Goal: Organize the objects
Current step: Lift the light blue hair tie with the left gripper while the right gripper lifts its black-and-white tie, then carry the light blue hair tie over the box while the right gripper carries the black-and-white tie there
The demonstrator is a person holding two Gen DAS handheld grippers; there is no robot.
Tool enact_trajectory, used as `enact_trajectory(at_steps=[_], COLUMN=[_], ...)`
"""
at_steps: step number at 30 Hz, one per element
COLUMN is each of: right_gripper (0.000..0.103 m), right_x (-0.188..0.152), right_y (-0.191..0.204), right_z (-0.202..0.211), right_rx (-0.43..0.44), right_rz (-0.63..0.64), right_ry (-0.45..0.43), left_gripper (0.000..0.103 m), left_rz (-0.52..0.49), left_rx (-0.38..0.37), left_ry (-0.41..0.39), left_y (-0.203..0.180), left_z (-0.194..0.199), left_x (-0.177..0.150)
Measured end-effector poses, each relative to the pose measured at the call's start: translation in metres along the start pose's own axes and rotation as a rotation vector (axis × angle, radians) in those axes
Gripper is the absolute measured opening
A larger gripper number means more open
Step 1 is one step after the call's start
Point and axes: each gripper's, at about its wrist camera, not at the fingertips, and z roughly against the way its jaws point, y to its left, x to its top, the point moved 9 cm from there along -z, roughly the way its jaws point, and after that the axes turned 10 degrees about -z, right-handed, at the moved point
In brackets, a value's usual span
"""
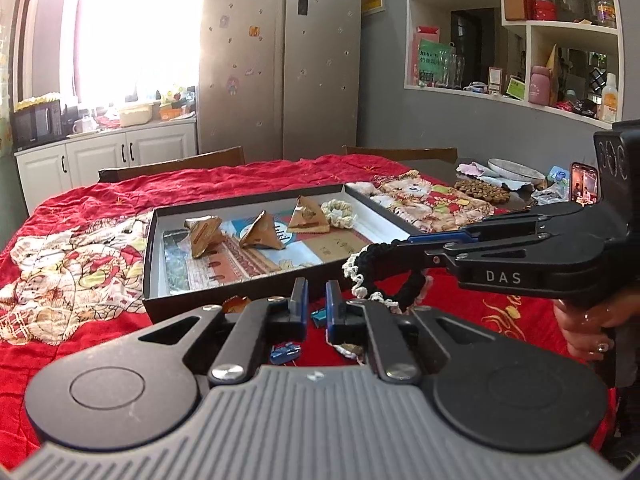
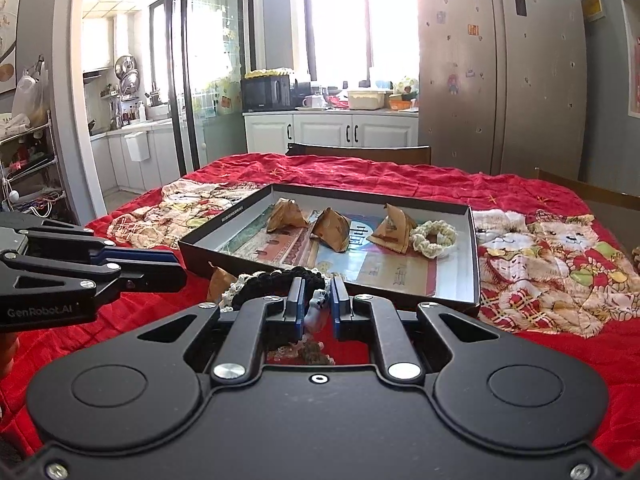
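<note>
A shallow black box [image 1: 149,248] [image 2: 476,240] lies on the red cloth. It holds three brown pyramid packets [image 1: 258,236] [image 2: 332,228] and a cream crochet scrunchie [image 1: 339,213] [image 2: 434,236]. My right gripper [image 2: 317,300] [image 1: 400,245] is shut on a black scrunchie with cream trim [image 1: 376,264] [image 2: 280,280] and holds it above the cloth just in front of the box. My left gripper [image 1: 317,300] [image 2: 176,264] hovers low beside it, jaws a small gap apart, with nothing between them.
A brown packet [image 2: 220,284] lies on the cloth before the box. Small blue items [image 1: 285,352] lie under my left gripper. A phone [image 1: 584,188], a plate [image 1: 516,170] and a beaded mat [image 1: 482,192] sit at the table's far right. Chairs stand behind the table.
</note>
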Motion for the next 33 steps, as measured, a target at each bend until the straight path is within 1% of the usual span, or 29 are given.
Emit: enact_trajectory(at_steps=[4, 7, 12, 16, 18, 19, 20, 21, 24, 27, 29, 30, 32, 33], right_gripper=[0.013, 0.013, 0.013, 0.013, 0.013, 0.013, 0.013, 0.013, 0.013, 0.013, 0.013, 0.013, 0.013, 0.013], right_x=[0.001, 0.002, -0.001, -0.004, -0.004, -0.005, -0.005, -0.006, -0.007, -0.008, -0.009, -0.009, -0.01, -0.011], right_y=[-0.001, -0.002, -0.002, -0.002, -0.002, -0.002, -0.001, -0.001, -0.001, -0.001, -0.001, -0.001, 0.0, 0.001], right_z=[0.003, 0.004, 0.002, 0.0, -0.001, -0.001, -0.001, -0.001, -0.003, -0.004, -0.004, -0.005, -0.006, -0.006], right_rx=[-0.003, -0.002, 0.002, 0.002, 0.004, 0.004, 0.005, 0.006, 0.008, 0.01, 0.011, 0.012, 0.017, 0.019], right_rz=[0.001, 0.0, 0.003, 0.005, 0.003, 0.003, 0.004, 0.004, 0.002, 0.003, 0.002, 0.001, 0.003, 0.003], right_ry=[-0.005, -0.007, 0.005, 0.017, 0.019, 0.02, 0.021, 0.022, 0.027, 0.032, 0.035, 0.036, 0.041, 0.043], left_gripper=[0.011, 0.011, 0.013, 0.013, 0.017, 0.023, 0.033, 0.037, 0.039, 0.04, 0.05, 0.052, 0.062, 0.064], left_rz=[-0.003, -0.012, -0.041, -0.011, 0.006, 0.005, 0.0, -0.009, -0.029, -0.023, -0.01, -0.002, 0.008, 0.018], left_rx=[0.007, 0.017, 0.024, -0.02, -0.045, -0.053, -0.06, -0.062, -0.052, -0.046, -0.031, -0.026, -0.021, -0.02], left_ry=[0.004, 0.027, 0.126, 0.196, 0.209, 0.211, 0.213, 0.216, 0.232, 0.251, 0.255, 0.257, 0.267, 0.27], left_y=[0.001, 0.005, 0.009, 0.01, 0.008, 0.006, 0.005, 0.003, 0.002, 0.005, 0.009, 0.011, 0.014, 0.015], left_z=[0.0, -0.002, -0.012, -0.016, -0.014, -0.013, -0.012, -0.011, -0.011, -0.014, -0.014, -0.015, -0.019, -0.021], left_x=[0.0, -0.005, -0.031, -0.052, -0.056, -0.058, -0.059, -0.06, -0.064, -0.069, -0.071, -0.072, -0.075, -0.077])
